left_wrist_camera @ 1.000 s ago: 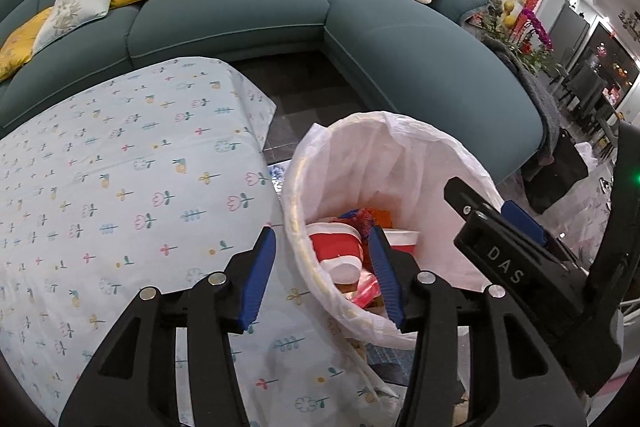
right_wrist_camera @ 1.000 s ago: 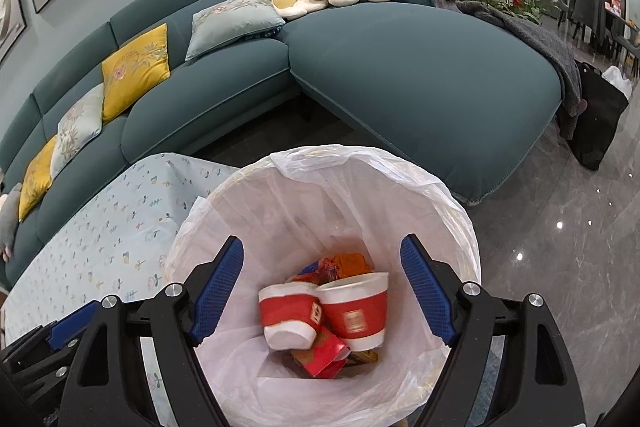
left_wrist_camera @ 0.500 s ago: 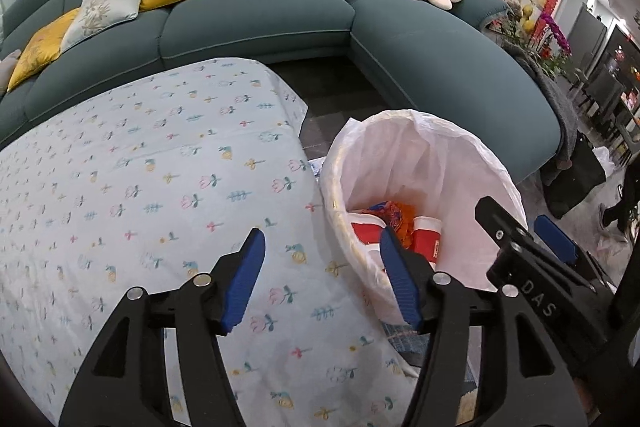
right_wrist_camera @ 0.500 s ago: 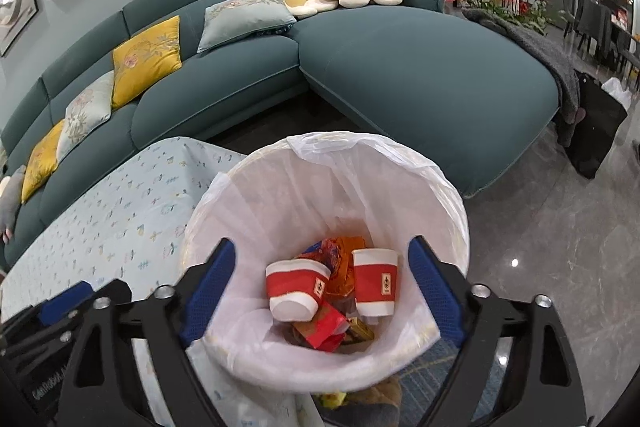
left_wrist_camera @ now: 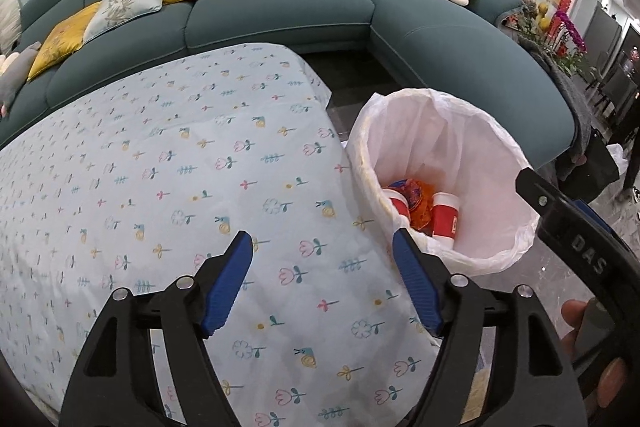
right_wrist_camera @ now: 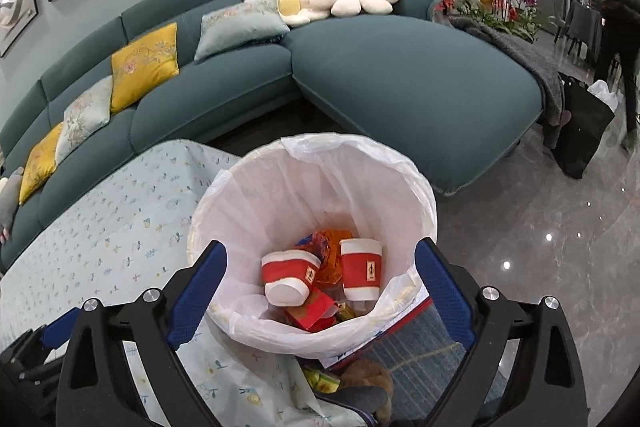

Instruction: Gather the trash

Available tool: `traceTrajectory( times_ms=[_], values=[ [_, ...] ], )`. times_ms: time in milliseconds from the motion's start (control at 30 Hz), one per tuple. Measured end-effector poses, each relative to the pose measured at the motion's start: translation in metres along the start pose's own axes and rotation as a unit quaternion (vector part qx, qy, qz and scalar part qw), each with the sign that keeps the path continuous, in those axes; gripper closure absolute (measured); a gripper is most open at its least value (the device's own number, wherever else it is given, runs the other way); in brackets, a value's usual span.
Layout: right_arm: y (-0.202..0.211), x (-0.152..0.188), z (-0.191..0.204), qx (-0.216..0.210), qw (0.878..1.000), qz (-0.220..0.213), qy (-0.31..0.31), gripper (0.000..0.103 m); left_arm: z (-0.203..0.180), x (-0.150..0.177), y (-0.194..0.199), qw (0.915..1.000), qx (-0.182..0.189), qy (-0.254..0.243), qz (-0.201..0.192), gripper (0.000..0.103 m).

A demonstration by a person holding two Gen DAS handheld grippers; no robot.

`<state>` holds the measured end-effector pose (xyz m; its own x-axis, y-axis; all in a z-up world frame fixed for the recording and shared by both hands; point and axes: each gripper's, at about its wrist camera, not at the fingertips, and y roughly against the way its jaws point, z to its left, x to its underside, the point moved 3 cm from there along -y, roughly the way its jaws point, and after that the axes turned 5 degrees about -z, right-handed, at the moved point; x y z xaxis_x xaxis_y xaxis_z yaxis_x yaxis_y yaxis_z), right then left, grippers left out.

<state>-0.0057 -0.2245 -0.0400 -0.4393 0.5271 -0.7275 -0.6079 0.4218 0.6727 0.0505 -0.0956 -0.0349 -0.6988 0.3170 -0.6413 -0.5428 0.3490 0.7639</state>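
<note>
A bin lined with a white bag (right_wrist_camera: 416,187) stands beside the table; it also shows in the left wrist view (left_wrist_camera: 496,147). Inside lie two red-and-white paper cups (right_wrist_camera: 290,277) (right_wrist_camera: 360,269), orange and red wrappers (right_wrist_camera: 326,247) and a red carton (right_wrist_camera: 310,313). My right gripper (right_wrist_camera: 320,291) is open and empty, above the bin's near rim. My left gripper (left_wrist_camera: 322,279) is open and empty over the flowered tablecloth (left_wrist_camera: 160,187), left of the bin. The right gripper's black body (left_wrist_camera: 576,243) shows at the right of the left wrist view.
A teal corner sofa (right_wrist_camera: 400,75) with yellow and grey cushions, flower pillows and a plush bear curves behind the table and bin. Glossy grey floor (right_wrist_camera: 540,227) lies to the right. A black bag (right_wrist_camera: 580,131) leans by the sofa end. Small items sit below the bin (right_wrist_camera: 360,379).
Both grippers have pulled back and up from the bin. The left one has swung left over the tablecloth. The cups in the bin have settled apart, one upright.
</note>
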Motion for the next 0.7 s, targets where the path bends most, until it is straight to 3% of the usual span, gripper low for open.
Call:
traceTrajectory(
  times_ms=[133, 267, 700],
  values=[
    [-0.012, 0.004, 0.013, 0.002, 1.000, 0.018, 0.025, 0.012, 0.002, 0.002, -0.003, 0.9999, -0.009, 0.004, 0.003, 0.033],
    [-0.008, 0.007, 0.022, 0.000, 0.999, 0.009, 0.048, 0.012, 0.006, 0.002, -0.001, 0.9998, -0.018, 0.004, 0.001, 0.033],
    [0.002, 0.008, 0.013, 0.017, 0.999, 0.008, 0.033, 0.012, 0.016, 0.010, 0.007, 0.9994, -0.035, 0.008, 0.001, 0.028]
  ],
)
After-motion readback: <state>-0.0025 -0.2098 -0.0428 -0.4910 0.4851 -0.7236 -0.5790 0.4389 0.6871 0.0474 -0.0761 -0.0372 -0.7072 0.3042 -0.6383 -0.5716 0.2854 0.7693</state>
